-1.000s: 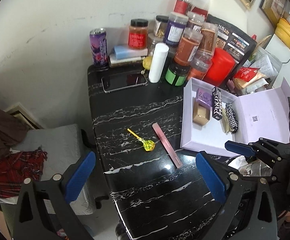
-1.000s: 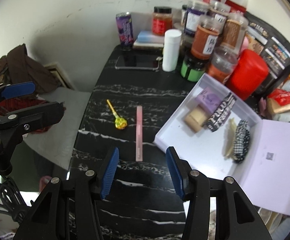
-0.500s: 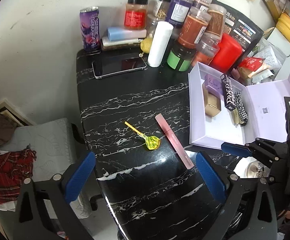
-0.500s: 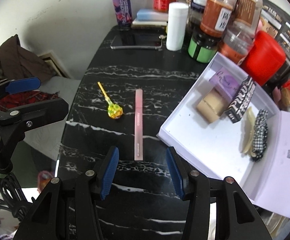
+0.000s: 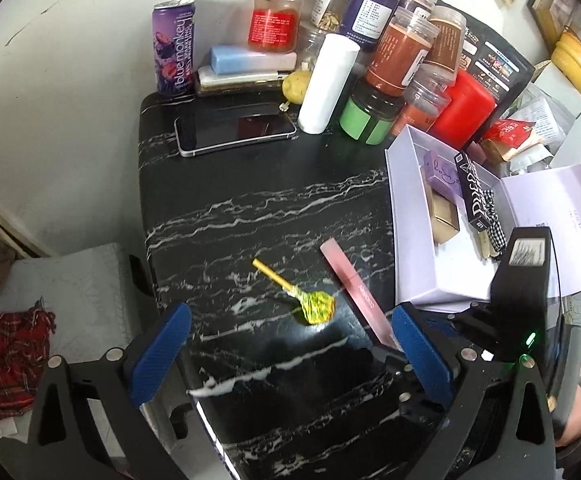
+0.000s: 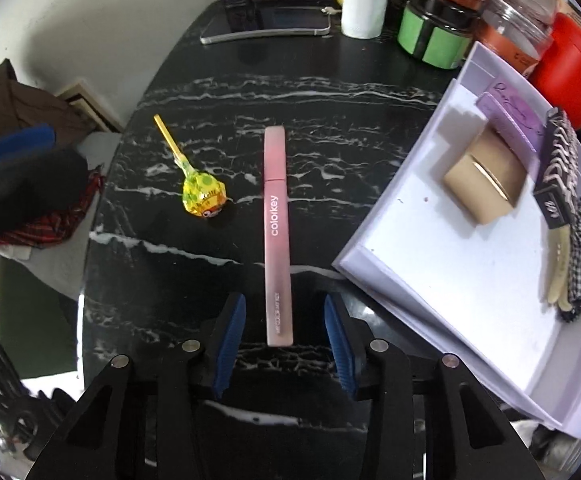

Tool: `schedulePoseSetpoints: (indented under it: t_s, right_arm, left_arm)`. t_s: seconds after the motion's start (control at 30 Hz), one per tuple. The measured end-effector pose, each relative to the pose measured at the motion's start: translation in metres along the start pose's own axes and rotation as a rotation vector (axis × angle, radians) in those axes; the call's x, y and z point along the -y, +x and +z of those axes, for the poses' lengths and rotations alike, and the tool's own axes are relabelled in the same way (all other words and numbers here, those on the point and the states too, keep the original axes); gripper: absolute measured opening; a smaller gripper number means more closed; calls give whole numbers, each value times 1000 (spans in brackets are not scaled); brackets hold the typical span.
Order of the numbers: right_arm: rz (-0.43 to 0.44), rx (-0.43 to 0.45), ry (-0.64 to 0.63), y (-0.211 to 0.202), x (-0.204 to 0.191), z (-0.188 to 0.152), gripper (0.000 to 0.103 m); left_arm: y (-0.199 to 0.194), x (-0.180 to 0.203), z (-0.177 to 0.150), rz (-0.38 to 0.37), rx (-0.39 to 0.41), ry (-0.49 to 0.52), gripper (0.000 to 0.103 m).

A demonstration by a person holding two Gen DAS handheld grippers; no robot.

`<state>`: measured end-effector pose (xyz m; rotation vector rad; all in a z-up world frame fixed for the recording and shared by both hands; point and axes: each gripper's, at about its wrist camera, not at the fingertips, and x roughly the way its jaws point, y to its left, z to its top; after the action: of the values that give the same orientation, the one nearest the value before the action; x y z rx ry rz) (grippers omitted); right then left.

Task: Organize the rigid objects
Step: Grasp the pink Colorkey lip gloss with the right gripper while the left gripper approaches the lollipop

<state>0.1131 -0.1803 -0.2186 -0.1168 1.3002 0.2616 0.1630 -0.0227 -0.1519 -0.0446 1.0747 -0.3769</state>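
Note:
A pink cosmetic tube (image 6: 276,236) lies on the black marble table (image 6: 330,92), lengthwise toward me. My right gripper (image 6: 284,328) is open, its blue pads either side of the tube's near end without touching it. A yellow-wrapped lollipop (image 6: 200,194) lies left of the tube. In the left wrist view the lollipop (image 5: 314,306) and the tube (image 5: 356,294) lie ahead of my open, empty left gripper (image 5: 290,352). An open lilac box (image 6: 442,264) at the right holds small cartons and a checked hair clip (image 6: 578,264).
Jars (image 5: 404,56), a white tube (image 5: 328,84), a purple can (image 5: 172,48), a red container (image 5: 464,106) and a phone (image 5: 234,128) crowd the table's far end. A chair with red plaid cloth (image 5: 6,356) stands left of the table. The box lid (image 5: 562,220) lies open at right.
Both grippers have moved forward and down toward the table. The right gripper's pads now flank the near end of the pink tube. Nothing on the table has moved.

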Motion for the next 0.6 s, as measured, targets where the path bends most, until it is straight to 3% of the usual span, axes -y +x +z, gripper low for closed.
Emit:
schedulePoseSetpoints:
  t_s: [0.13,0.2,0.23,0.27,0.6]
  right_arm:
    - [-53,26,-52,5,-8,2,40]
    - [-52,40,-48,5,-7,3,28]
    - [-51,43,-44,6,-5,5,17]
    - [-42,41,-41,6,-3,6,14]
    - [-1,-15,-9,1,10,-12,13]
  left_arm:
    - [10,1,5,-10,-7,31,103]
    - [14,-1,7,-26,-13,20,103]
    - [17,-2,8,-23,-20,19,103]
    - [19,-2,9,-22,-23,21,103]
    - [49,5,1,-39,-86,6,103]
